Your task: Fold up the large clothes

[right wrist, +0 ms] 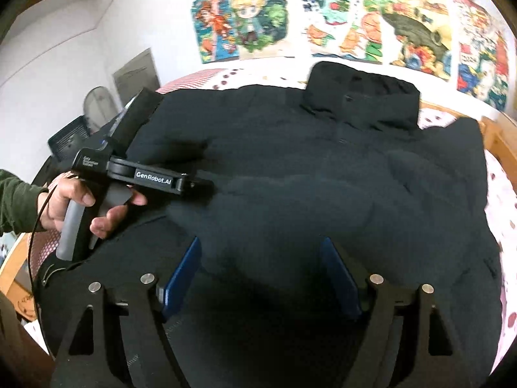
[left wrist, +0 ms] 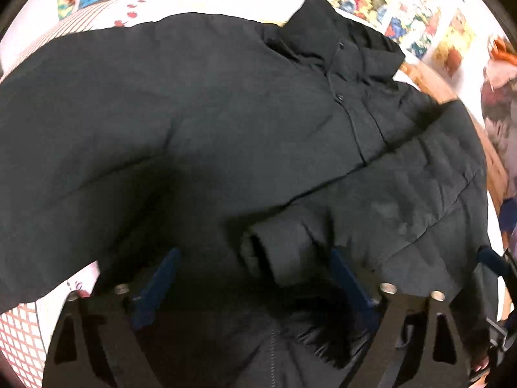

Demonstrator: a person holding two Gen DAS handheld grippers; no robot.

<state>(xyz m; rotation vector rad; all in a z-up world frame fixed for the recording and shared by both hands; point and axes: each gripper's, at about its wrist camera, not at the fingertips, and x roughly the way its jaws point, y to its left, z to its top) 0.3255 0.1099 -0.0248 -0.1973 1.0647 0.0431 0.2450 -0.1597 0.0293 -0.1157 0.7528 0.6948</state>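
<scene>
While spread across bed [right wrist: 504, 194], black padded jacket [right wrist: 290, 168] judged bulky, soft, springy; best gripped at folded sleeve cuff [left wrist: 274, 252] or hem. Left gripper [left wrist: 255, 278] and right gripper [right wrist: 261, 278] seen released, jaws apart above fabric.

Black padded jacket [right wrist: 323, 174] lies front-up on the bed (one sleeve folded across).

Black jacket [right wrist: 323, 168], white bedsheet [right wrist: 504, 200] with red spots, blue-padded tongs [right wrist: 261, 278], colourful posters [right wrist: 413, 32]
</scene>
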